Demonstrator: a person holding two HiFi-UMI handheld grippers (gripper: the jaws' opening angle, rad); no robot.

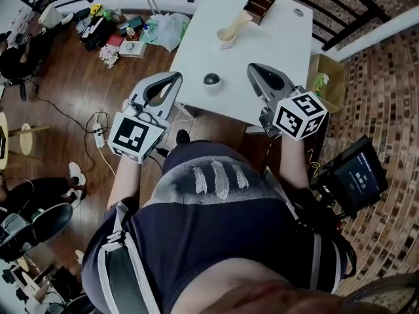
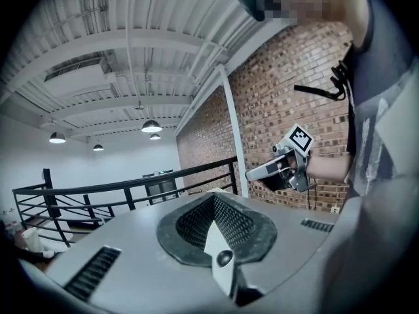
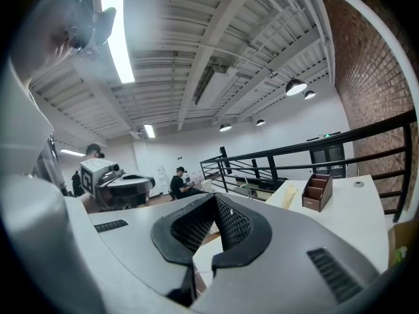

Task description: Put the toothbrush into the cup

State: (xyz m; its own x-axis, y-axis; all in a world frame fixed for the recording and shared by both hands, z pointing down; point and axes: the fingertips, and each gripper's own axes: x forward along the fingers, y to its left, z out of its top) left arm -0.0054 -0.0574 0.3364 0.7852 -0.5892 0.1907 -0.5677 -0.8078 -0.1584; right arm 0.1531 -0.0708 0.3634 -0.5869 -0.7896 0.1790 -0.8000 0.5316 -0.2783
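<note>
The pale toothbrush (image 1: 241, 22) is judged already placed in the cream cup (image 1: 226, 38); the left gripper (image 1: 177, 76) and right gripper (image 1: 251, 68) are held well short of the cup, fingers closed and empty.

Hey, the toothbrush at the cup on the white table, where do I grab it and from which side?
Grip the toothbrush mid-handle, jaws across its narrow width. It is a slim stick slanting from the cup toward the wooden organizer, so bringing the right gripper in from the bare table on its right likely stays clear of both.
</note>
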